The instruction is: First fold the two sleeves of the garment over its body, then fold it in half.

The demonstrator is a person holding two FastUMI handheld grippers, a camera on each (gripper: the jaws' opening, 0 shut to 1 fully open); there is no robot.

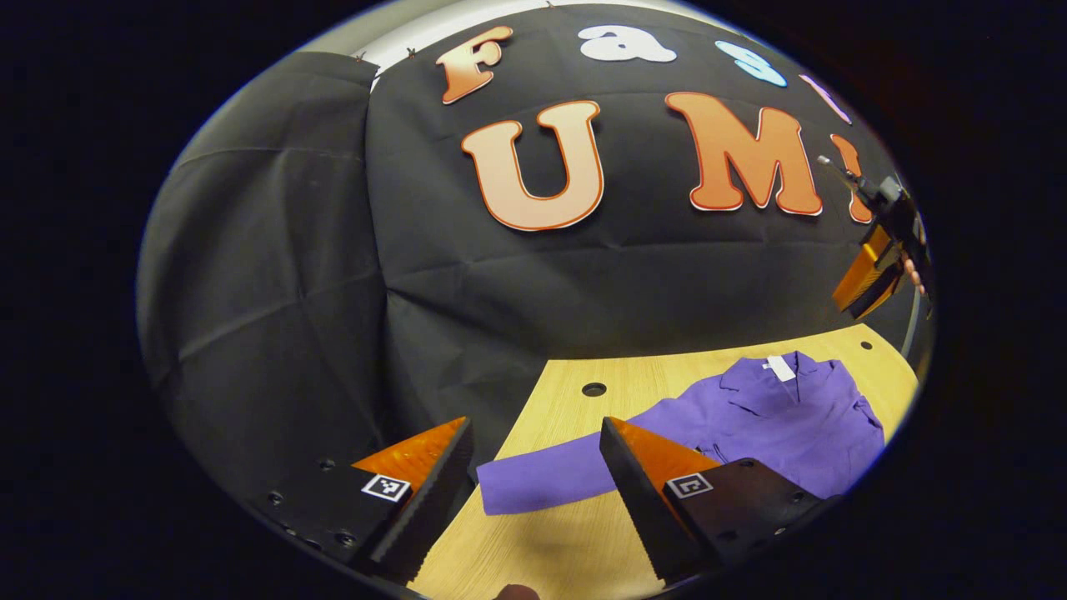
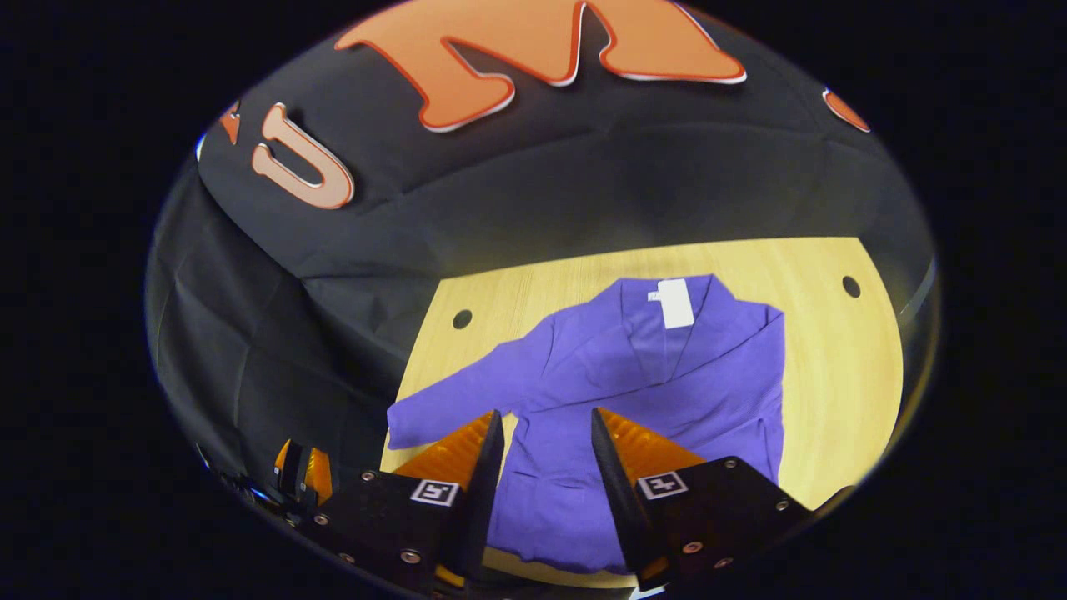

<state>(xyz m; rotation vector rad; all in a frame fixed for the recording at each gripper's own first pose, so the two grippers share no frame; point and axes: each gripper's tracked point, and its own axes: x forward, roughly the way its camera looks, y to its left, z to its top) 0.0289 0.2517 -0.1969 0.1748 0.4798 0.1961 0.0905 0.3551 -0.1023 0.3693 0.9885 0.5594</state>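
Pale wooden table (image 2: 842, 367) carries everything. Nearest, the left gripper (image 1: 533, 483) hangs released above the sleeve (image 1: 542, 479) stretched out flat; the right gripper (image 2: 546, 467) hangs released over the purple garment (image 2: 667, 392), which lies flat with its collar toward the black cloth wall (image 1: 333, 275) behind.

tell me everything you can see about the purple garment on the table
The purple garment is a soft, cloth-like top with an open collar and a white tag inside the neck. It lies flat, front up, on the light wooden table, collar toward the booth wall. One long sleeve stretches straight out to the side, still unfolded; the other sleeve seems already folded in along the body. Both hand-held grippers, left and right, hover open above it without touching.
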